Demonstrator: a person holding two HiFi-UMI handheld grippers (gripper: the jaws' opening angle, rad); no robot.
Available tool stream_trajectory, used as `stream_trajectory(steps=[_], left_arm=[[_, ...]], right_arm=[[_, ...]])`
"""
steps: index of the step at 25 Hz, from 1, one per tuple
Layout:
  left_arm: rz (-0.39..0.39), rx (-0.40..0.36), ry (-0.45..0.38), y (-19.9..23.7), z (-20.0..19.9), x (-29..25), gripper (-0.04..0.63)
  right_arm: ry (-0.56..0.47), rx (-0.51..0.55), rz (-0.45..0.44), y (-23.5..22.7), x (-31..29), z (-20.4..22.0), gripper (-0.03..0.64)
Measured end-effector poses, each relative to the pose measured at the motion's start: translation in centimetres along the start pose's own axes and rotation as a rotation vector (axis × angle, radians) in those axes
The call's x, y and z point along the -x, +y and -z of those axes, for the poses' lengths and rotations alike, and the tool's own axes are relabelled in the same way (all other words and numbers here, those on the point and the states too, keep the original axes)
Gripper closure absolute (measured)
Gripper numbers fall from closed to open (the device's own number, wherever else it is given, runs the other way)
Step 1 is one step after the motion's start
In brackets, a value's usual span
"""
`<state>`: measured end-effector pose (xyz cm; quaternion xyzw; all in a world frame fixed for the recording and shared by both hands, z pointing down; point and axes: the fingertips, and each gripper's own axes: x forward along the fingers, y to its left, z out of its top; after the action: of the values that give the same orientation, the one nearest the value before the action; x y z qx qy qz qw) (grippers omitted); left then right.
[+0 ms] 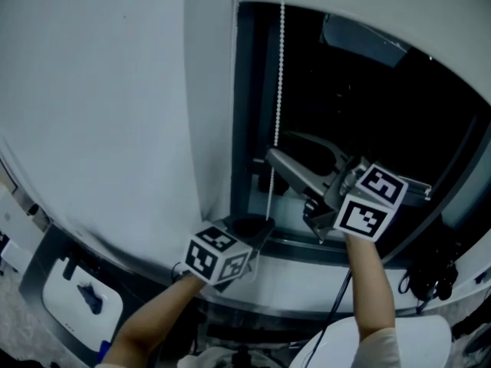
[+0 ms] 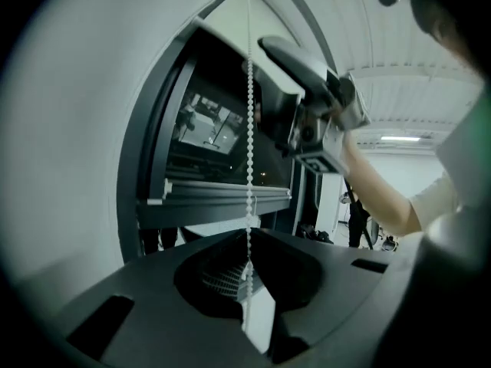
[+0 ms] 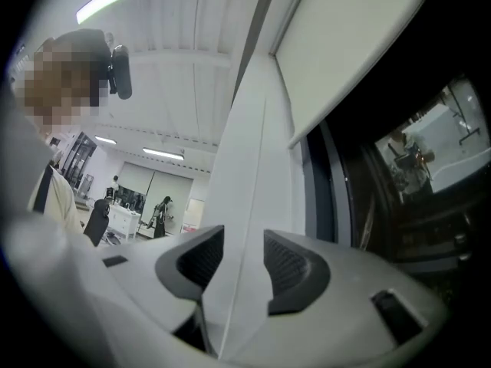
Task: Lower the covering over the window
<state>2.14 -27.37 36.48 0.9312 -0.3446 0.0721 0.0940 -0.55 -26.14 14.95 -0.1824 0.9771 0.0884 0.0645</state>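
Observation:
A white bead chain hangs down in front of the dark window. My left gripper points up from below the sill and is shut on the chain's lower part. In the left gripper view the chain runs straight down between the nearly closed pads. My right gripper is higher, reaching in from the right beside the chain, open with nothing between its fingers. In the right gripper view the jaws stand apart before the white window frame, and the white blind shows rolled high at the upper right.
A white wall fills the left of the head view. The window sill runs under both grippers. Black cables hang at the lower right. A person stands far back in the room.

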Motion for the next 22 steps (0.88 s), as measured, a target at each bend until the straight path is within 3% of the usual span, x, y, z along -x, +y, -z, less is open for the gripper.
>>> stream_trajectory(steps=[5, 7, 10, 18, 22], left_arm=[[0.017, 0.059, 0.088, 0.2, 5.0, -1.2, 0.557], [0.017, 0.068, 0.088, 0.3, 5.3, -1.2, 0.558], [0.015, 0.068, 0.086, 0.4, 5.3, -1.1, 0.558], [0.024, 0.076, 0.078, -0.1, 5.4, -0.9, 0.557], [0.066, 0.116, 0.095, -0.1, 5.2, -0.6, 0.557]], right_arm=[[0.007, 0.027, -0.015, 0.2, -1.3, -0.8, 0.449], [0.004, 0.036, -0.019, 0.2, -1.4, -1.0, 0.448], [-0.011, 0.033, -0.012, -0.1, -1.3, -1.4, 0.517], [0.012, 0.051, -0.018, 0.1, -1.6, -1.0, 0.593], [0.012, 0.096, 0.002, 0.1, -1.6, -1.0, 0.607]])
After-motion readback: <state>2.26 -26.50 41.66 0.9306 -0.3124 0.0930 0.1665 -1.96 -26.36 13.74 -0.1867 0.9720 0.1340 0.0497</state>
